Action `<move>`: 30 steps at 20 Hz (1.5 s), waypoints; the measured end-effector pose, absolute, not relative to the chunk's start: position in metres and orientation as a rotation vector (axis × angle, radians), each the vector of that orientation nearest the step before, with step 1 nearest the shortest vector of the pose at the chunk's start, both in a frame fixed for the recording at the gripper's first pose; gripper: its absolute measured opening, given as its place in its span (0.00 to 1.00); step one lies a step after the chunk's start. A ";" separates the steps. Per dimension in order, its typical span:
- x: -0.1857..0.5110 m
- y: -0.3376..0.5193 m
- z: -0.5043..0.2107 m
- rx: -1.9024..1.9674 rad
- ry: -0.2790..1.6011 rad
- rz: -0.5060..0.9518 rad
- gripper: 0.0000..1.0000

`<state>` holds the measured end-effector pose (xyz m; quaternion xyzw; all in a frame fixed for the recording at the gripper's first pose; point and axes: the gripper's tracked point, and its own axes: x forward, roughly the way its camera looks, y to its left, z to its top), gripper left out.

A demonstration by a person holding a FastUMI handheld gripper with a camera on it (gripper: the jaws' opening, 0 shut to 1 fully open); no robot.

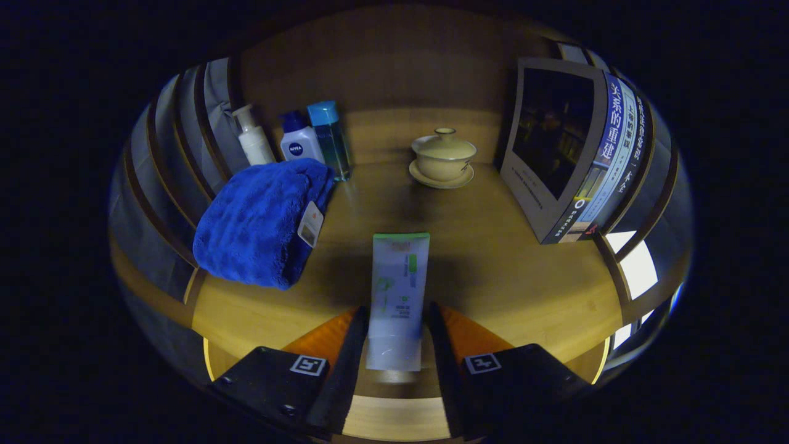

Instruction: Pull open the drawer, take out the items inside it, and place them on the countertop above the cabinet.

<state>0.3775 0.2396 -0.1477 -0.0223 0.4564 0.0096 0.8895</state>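
While the gripper (397,320) is held over the countertop (493,259), a tube (397,296) is clamped between its fingers. A blue towel (259,222) is seen left, three bottles (296,139) behind it, a lidded cup (442,157) beyond, books (573,154) right.

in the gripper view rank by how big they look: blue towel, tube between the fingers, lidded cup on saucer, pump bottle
1. blue towel
2. tube, held between the gripper fingers; nearness inflates it
3. lidded cup
4. pump bottle; close to the cup, ranking unsure
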 end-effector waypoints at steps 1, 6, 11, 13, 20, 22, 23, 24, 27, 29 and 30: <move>0.377 0.241 -0.147 -0.044 0.945 0.022 0.78; 0.375 0.240 -0.136 -0.044 0.914 0.009 1.00; 0.354 0.252 -0.077 -0.077 0.734 0.031 1.00; 0.340 0.253 -0.049 -0.092 0.657 0.046 1.00; 0.265 0.272 0.024 -0.051 0.455 0.160 1.00; 0.240 0.278 0.035 -0.010 0.405 0.189 1.00; 0.229 0.280 0.037 0.004 0.389 0.204 1.00; 0.217 0.282 0.039 0.012 0.369 0.221 1.00; 0.191 0.277 0.049 0.040 0.287 0.223 0.99; 0.179 0.268 0.054 0.071 0.227 0.184 0.99; 0.172 0.264 0.056 0.081 0.203 0.171 0.99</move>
